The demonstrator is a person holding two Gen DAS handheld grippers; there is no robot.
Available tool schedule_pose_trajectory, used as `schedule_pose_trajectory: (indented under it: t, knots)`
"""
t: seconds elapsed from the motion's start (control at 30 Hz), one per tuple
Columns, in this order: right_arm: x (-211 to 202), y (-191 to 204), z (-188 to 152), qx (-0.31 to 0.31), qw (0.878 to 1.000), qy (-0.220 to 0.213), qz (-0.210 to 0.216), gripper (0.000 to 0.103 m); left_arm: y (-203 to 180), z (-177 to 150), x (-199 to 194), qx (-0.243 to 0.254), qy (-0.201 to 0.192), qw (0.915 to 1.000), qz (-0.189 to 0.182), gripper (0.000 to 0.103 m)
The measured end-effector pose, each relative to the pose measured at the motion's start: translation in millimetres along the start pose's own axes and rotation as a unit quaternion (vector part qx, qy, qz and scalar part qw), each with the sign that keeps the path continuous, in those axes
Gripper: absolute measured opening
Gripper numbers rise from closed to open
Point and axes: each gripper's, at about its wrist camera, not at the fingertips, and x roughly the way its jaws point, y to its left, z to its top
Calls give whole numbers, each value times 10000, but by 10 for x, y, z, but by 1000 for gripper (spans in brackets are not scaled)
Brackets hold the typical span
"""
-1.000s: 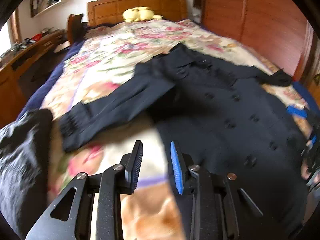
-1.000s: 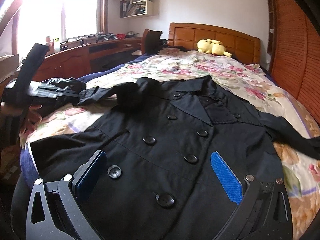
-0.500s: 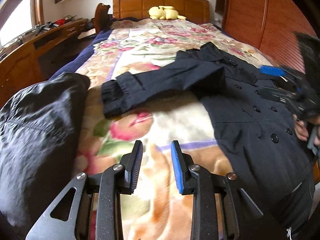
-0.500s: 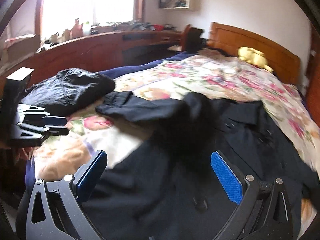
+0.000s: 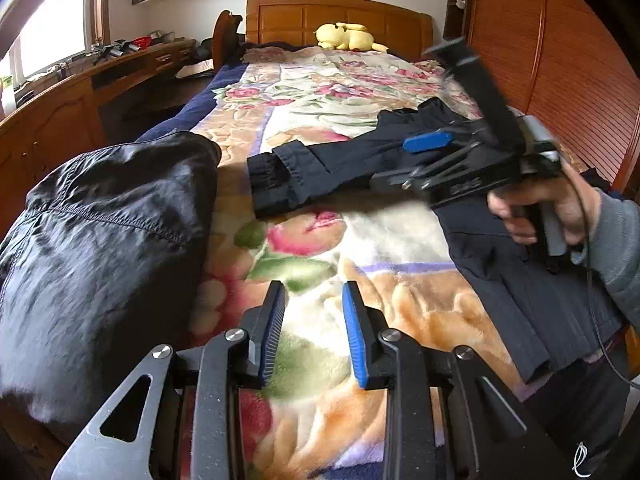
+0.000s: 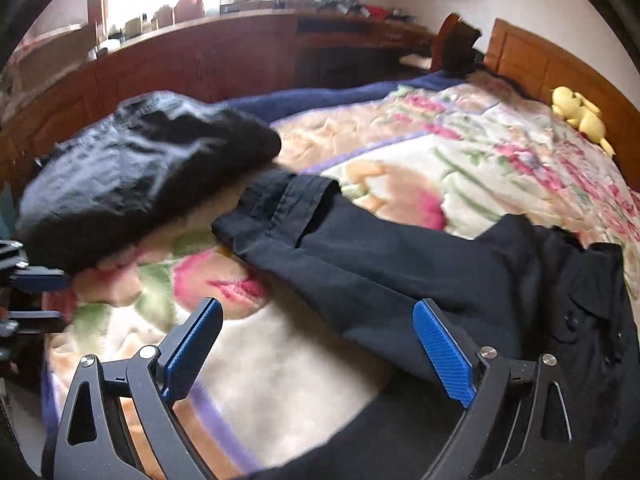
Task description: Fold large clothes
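A dark navy coat [image 5: 500, 272] lies on the floral blanket [image 5: 320, 92], its sleeve [image 5: 320, 168] stretched left and ending in a cuff. My left gripper [image 5: 314, 292] hovers over bare blanket near the bed's foot, its jaws a narrow gap apart with nothing between them. A hand [image 5: 540, 208] holds my right gripper [image 5: 416, 160] just above the sleeve. In the right wrist view my right gripper [image 6: 316, 320] is wide and closing, with the sleeve [image 6: 380, 248] below its right pad [image 6: 440, 352]; the pads do not press on cloth.
A crumpled shiny black jacket [image 5: 100, 240] is heaped at the bed's left edge, close to the cuff [image 6: 280, 208]. A yellow plush toy [image 5: 348, 36] rests by the headboard. A wooden desk [image 5: 60, 112] runs along the left; wardrobe doors [image 5: 560, 60] stand at the right.
Both grippers have swung left. The left one left the coat's front and now sits over blanket. The right one crossed from the buttoned front to the sleeve, its jaws slightly narrower.
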Motion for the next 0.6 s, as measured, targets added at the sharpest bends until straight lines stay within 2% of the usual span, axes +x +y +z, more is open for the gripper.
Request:
schedule_pose_trajectory:
  t: [0.13,0.23,0.33,0.37,0.4,0.43,0.47,0.5,0.6]
  knots:
    - [395,92,83,-287,9987,392,-147,94,52,-51,-25,-62,-25,10000,3,31]
    - [641,142,165,-496,9961,609,-403,89,45,-86,-17,-45,-27,10000,25,31]
    - [932,193,209,-809,9888,919,-858,63,35,-106,-14,-26,-12,10000,29,31]
    - [992,198,203,-900,9861,1009,-965,44,22,-106,-20,-29,-23,10000,22,31]
    - [1028,189,198,-901,9865,1037,-893,30,21,-110,-25,-39,-36,10000,10,31]
    - [1040,186,201,-853,9875,1029,-830,25,19,-114,-30,-53,-46,10000,-5,31]
    - [1030,175,204,-842,9876,968,-901,8,12,-116,-29,-67,-51,10000,-23,31]
    - [1002,164,208,-844,9878,886,-964,5,-1,-116,-29,-69,-55,10000,-39,31]
    - [740,27,250,-535,9925,409,-1020,4,-79,-104,-19,-45,-80,9999,-76,31]
